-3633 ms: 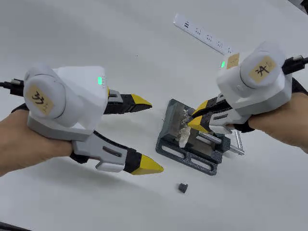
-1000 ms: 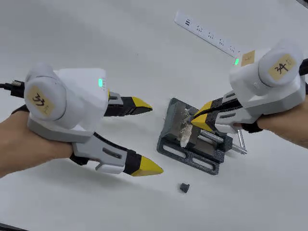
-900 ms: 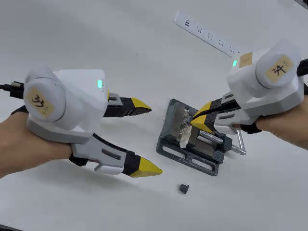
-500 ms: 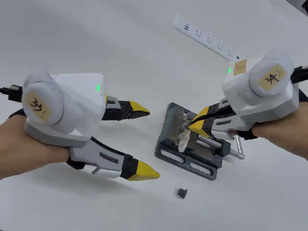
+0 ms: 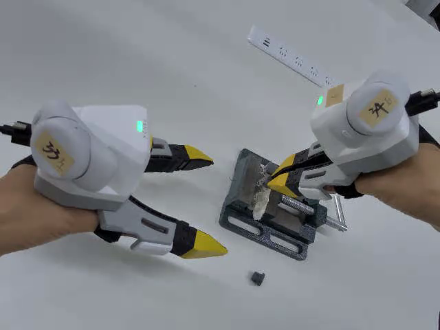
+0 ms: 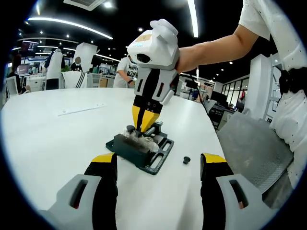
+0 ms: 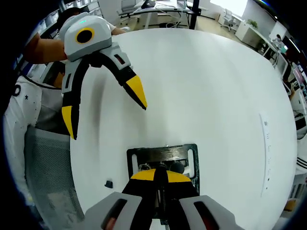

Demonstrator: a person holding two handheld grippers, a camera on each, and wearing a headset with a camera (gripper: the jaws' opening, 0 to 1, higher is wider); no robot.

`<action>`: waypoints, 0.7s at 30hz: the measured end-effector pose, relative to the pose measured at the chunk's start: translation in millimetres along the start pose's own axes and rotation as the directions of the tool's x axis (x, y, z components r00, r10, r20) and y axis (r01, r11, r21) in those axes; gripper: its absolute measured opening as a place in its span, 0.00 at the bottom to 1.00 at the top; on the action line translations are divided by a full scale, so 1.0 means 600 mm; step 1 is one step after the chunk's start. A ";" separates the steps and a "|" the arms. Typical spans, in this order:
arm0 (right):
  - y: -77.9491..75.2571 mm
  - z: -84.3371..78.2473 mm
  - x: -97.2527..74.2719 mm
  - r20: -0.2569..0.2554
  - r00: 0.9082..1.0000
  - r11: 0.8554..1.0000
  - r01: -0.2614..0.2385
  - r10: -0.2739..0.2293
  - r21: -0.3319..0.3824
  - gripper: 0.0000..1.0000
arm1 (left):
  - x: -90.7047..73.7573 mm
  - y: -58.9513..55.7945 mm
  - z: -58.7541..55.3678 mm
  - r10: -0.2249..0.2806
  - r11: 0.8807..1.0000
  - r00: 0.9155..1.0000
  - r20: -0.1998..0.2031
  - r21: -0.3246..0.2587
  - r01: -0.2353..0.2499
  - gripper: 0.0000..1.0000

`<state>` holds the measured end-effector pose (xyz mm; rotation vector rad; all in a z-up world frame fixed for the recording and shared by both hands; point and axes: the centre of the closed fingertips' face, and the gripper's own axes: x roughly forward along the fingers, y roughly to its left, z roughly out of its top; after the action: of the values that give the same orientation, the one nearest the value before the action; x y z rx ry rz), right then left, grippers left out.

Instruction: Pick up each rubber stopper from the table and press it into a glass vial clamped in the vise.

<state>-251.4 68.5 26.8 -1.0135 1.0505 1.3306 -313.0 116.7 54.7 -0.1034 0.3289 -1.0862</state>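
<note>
White left gripper (image 5: pixel 213 204), right gripper (image 5: pixel 278 175) — yellow-tipped black jaws, tan labels (image 5: pixel 55 151), black cables (image 5: pixel 14 128)

The left gripper (image 5: pixel 204 201) is held low, its jaws spread wide. The right gripper (image 5: pixel 277 180) points downward, jaws together.

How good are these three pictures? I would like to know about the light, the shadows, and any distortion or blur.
Head view: bright, even light and sharp focus; soft shadows lie beneath the open left claw and beside the vise. Left gripper view: strong fisheye bending, glaring ceiling strips, dark background. Right gripper view: the white table curves strongly and looks nearly washed out.
</note>
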 end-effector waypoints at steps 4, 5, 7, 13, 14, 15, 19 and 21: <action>0.000 0.001 0.000 -0.011 1.000 1.000 -0.008 0.008 0.003 0.02 | 0.002 -0.001 0.002 0.000 1.000 1.000 0.004 -0.001 0.000 0.70; 0.000 0.001 0.000 -0.016 1.000 1.000 -0.012 0.012 0.002 0.02 | 0.002 0.000 0.002 0.000 1.000 1.000 0.005 -0.001 0.000 0.69; -0.001 0.001 0.001 -0.024 1.000 1.000 -0.018 0.018 -0.002 0.02 | 0.002 0.000 0.002 0.000 1.000 1.000 0.007 -0.001 0.000 0.69; 0.001 0.001 0.000 -0.032 0.999 1.000 -0.024 0.024 -0.003 0.02 | 0.001 0.000 0.004 0.004 1.000 1.000 0.010 -0.003 -0.004 0.69; 0.001 0.001 0.001 -0.034 0.999 1.000 -0.025 0.025 -0.005 0.02 | 0.001 0.000 0.004 0.003 1.000 1.000 0.012 -0.002 -0.003 0.69; 0.001 0.001 0.001 -0.036 0.999 1.000 -0.026 0.026 -0.005 0.02 | 0.001 0.000 0.005 0.003 1.000 1.000 0.013 -0.001 -0.003 0.69; 0.000 0.001 0.002 -0.041 0.999 1.000 -0.030 0.030 -0.008 0.02 | 0.001 0.000 0.005 0.006 1.000 1.000 0.015 -0.001 -0.006 0.69; 0.000 0.001 0.002 -0.044 0.999 0.999 -0.031 0.030 -0.012 0.02 | 0.000 0.001 0.005 0.007 1.000 1.000 0.015 -0.003 -0.007 0.69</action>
<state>-251.5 69.1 25.9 -1.0436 1.0960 1.3463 -311.6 116.6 57.5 -0.1123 0.3171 -1.0773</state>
